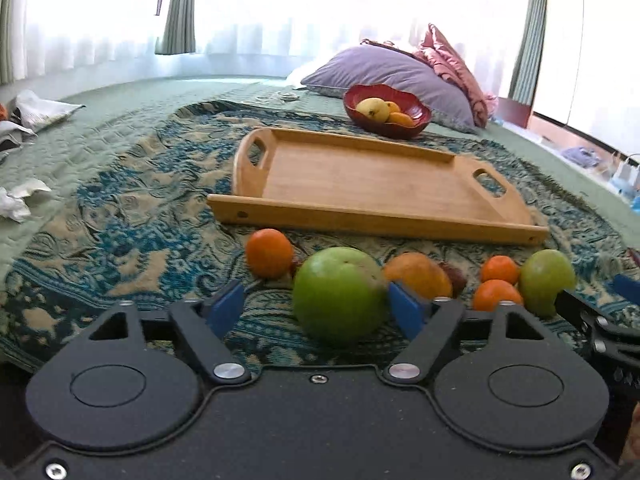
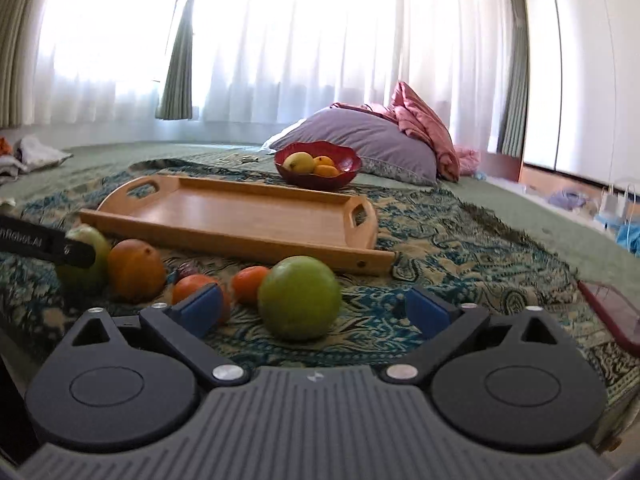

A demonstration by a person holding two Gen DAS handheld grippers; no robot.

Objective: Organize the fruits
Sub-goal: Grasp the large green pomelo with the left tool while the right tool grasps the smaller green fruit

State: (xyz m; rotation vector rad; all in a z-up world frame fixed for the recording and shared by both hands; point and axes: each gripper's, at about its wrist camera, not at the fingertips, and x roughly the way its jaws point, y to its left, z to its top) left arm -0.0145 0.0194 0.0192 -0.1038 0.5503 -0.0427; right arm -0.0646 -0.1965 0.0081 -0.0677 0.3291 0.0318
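Red flat object (image 2: 612, 312) right-wrist only; crumpled paper (image 1: 16, 200) left-wrist only.

You have two green apples, one big (image 1: 338, 294) and one smaller (image 1: 546, 280), lying on the bed with small oranges (image 1: 269, 253) and a bigger orange fruit (image 1: 418, 274) between them. Behind them sits a bare wooden tray (image 1: 360, 184). A red bowl (image 1: 387, 110) holds yellow fruit.

Left gripper (image 1: 316, 306) black, blue pads (image 1: 226, 307), silver screws, right gripper (image 2: 314, 310) black over ribbed grey body
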